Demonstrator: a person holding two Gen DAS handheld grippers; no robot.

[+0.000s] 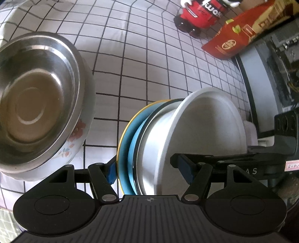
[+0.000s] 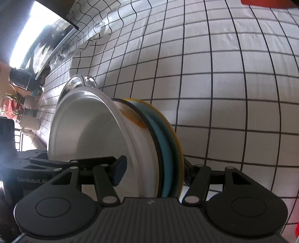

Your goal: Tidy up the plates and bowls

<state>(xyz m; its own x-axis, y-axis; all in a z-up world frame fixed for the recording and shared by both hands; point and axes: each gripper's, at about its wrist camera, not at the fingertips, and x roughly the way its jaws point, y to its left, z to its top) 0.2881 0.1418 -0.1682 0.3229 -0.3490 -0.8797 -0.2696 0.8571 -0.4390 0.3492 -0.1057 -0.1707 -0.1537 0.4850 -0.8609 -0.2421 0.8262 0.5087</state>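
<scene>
Both grippers are on the same load here: a stack of dishes, a white bowl (image 1: 205,123) nested against a blue plate (image 1: 133,142) with a yellow rim, held on edge above the checked cloth (image 1: 149,61) covering the surface. The left gripper (image 1: 149,170) has its jaws set at a middling width, one blue pad against the plate's yellow-rimmed back, the other inside the bowl. The right gripper (image 2: 153,172) mirrors it from the other side, jaws clamped across the same stack, left pad on the bowl's inner wall, right one behind the plate. Off to the left sits a steel-lined bowl with a flower pattern (image 1: 37,101), resting on the cloth, well apart. Far back, a red toy truck (image 1: 200,15) and a red packet (image 1: 241,35).
</scene>
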